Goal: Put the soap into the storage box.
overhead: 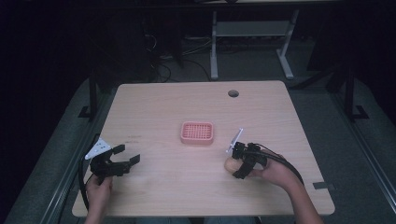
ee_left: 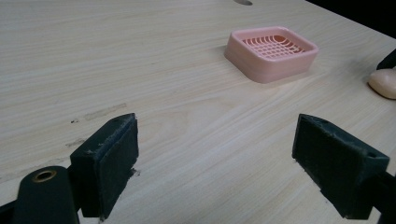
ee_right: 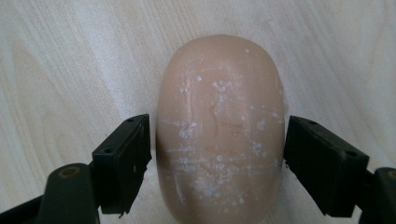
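Note:
A tan bar of soap (overhead: pixel 230 164) lies flat on the wooden table (overhead: pixel 163 105) at the front right. My right gripper (overhead: pixel 236 163) straddles the soap (ee_right: pixel 219 130): one black pad stands at each side of the bar, with a thin gap on the left, so the gripper reads as open. A pink slotted soap dish (overhead: pixel 197 132) sits empty in the middle of the table. At the front left my left gripper (overhead: pixel 128 154) is open with nothing between its pads (ee_left: pixel 112 163), and it faces the dish (ee_left: pixel 271 52) and the soap (ee_left: pixel 384 82).
A round cable hole (overhead: pixel 233 93) is cut into the table near its far edge. A small dark tag (overhead: pixel 323 185) lies at the front right corner. Beyond the table are desk legs (overhead: pixel 214 46) and cables on a dark floor.

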Motion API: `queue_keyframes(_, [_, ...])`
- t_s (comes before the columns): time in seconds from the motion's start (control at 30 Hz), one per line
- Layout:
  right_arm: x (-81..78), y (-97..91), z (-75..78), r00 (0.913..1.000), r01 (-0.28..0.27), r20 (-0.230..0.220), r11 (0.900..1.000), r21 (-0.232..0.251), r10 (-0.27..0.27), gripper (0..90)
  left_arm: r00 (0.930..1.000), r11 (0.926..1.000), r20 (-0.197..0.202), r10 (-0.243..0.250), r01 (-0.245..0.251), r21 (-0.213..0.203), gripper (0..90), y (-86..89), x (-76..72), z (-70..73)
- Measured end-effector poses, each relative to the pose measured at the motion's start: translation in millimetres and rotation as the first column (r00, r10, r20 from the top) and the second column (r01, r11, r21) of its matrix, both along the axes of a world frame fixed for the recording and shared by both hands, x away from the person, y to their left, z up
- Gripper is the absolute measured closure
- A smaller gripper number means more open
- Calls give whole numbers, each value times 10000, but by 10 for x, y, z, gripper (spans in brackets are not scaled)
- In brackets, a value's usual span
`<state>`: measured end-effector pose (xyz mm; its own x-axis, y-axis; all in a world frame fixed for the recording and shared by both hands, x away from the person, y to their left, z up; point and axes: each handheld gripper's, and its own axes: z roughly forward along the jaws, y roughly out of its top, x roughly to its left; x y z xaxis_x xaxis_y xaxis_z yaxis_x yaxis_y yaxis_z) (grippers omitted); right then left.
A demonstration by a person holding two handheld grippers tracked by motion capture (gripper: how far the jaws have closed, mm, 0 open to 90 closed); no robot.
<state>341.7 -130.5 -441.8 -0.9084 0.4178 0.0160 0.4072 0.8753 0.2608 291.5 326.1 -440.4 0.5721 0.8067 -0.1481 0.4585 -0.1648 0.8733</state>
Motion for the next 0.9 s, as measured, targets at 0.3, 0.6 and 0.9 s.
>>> queue_keyframes(0.3, [-1,16,-31,10000,-35,-35,10000,-68,35,289,10000,10000,-3,-5,5,28,143,1,2,0])
queue_keyframes(0.6, [-5,12,-29,10000,-38,1,10000,23,38,314,10000,10000,-18,-48,48,11,142,-5,1,-1])
queue_keyframes(0.9, [-27,28,-10,9986,-446,268,9990,-73,448,318,10000,10000,-19,-15,15,28,142,-1,1,-4])
